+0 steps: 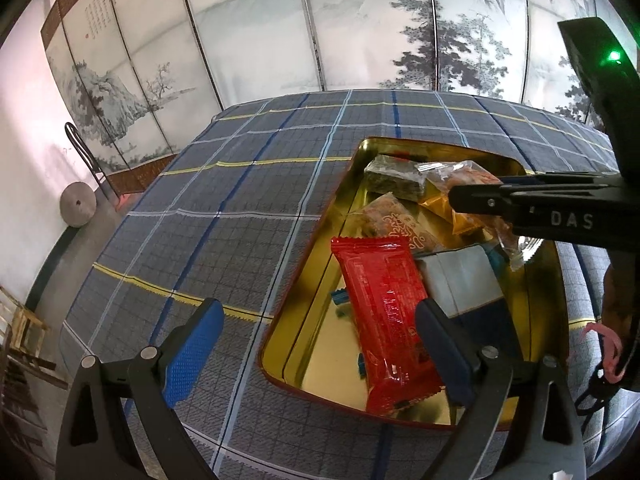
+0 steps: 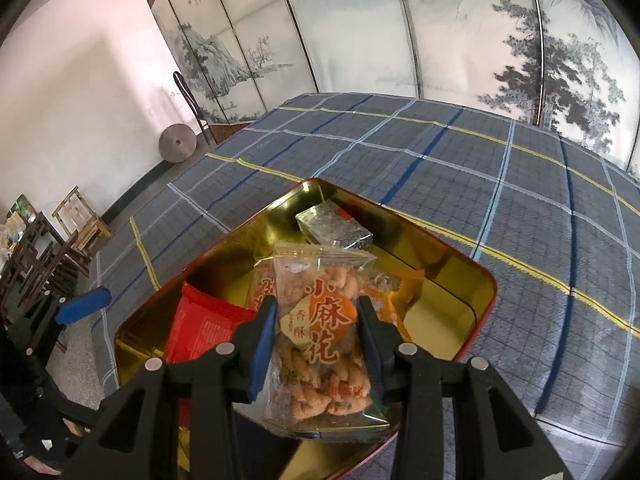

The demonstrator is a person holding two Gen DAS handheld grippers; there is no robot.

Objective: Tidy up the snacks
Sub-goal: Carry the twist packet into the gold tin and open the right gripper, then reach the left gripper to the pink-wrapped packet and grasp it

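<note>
Low in the right wrist frame, the right gripper (image 2: 316, 340) pinches a clear twist-snack bag (image 2: 320, 344) mid-body — light, crinkly, slippery, its contents brittle, so a gentle mid-grip suits — above the gold tin (image 2: 452, 280) at center, while the left gripper (image 1: 320, 344) hangs wide, empty.

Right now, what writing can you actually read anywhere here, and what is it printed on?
"DAS": white letters on the black right gripper.
"小麻花" and "香酥": clear fried-twist snack packet between its fingers.
Red characters on another clear packet in the gold tin: partly hidden.
Red wrapper print and folding screen calligraphy: too small.
</note>
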